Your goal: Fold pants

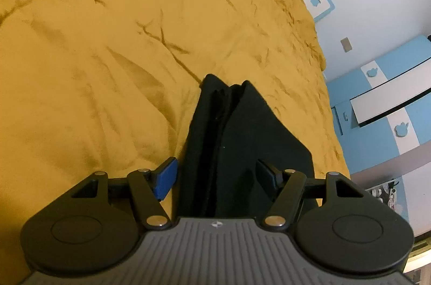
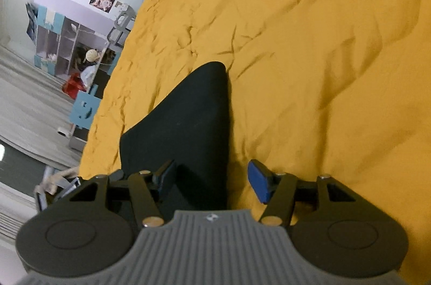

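Black folded pants (image 1: 242, 134) lie on the yellow bedspread (image 1: 94, 55), with stacked layers showing along their middle. My left gripper (image 1: 216, 177) hovers over their near end, open. Its blue left pad (image 1: 165, 178) is over the bedspread beside the cloth, and the right pad (image 1: 266, 175) is over the cloth, neither pressing it. In the right wrist view the pants (image 2: 188, 120) taper to a rounded corner. My right gripper (image 2: 212, 179) is open above their near edge, with the cloth's edge running between its spread pads.
The bed's right edge (image 1: 323, 85) drops off toward a blue and white cabinet (image 1: 382, 101) and a white wall. In the right wrist view the bed's left edge (image 2: 107, 101) borders a grey floor, with a shelf unit (image 2: 64, 42) and clutter beyond.
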Action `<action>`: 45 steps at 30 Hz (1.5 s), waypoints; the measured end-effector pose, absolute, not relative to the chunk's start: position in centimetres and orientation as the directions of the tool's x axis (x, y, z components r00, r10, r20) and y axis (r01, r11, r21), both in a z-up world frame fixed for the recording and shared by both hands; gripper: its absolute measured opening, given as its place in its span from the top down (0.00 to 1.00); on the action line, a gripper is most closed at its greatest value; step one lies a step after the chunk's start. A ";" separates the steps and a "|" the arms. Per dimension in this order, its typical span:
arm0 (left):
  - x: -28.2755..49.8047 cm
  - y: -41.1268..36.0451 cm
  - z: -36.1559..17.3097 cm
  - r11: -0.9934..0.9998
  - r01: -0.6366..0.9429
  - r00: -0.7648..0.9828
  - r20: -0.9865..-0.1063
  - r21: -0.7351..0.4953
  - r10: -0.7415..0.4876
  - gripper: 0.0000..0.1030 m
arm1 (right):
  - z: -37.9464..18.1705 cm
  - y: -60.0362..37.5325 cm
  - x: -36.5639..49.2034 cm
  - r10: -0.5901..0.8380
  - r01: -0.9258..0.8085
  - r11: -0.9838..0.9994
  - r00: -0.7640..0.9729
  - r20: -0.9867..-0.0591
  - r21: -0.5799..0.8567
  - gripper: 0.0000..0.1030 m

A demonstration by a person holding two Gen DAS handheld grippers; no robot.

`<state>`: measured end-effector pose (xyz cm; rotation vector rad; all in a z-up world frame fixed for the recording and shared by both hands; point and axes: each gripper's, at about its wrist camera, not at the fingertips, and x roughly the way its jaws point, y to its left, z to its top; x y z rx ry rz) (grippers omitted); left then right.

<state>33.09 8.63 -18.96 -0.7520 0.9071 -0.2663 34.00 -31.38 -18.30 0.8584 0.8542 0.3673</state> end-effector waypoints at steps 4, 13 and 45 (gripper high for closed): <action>33.9 8.6 -20.0 0.707 -0.084 0.604 -0.600 -0.702 -0.524 0.25 | -19.4 -31.6 35.6 0.626 0.060 0.581 0.604 -0.493 0.812 0.48; 34.0 9.3 -20.9 0.667 -0.076 0.610 -0.564 -0.741 -0.557 0.39 | -20.3 -30.6 38.0 0.646 0.063 0.564 0.588 -0.488 0.823 0.64; 25.3 4.7 -6.8 0.736 0.066 0.723 -0.476 -0.674 -0.501 0.78 | -6.3 -31.9 30.9 0.666 -0.106 0.562 0.646 -0.373 0.820 0.86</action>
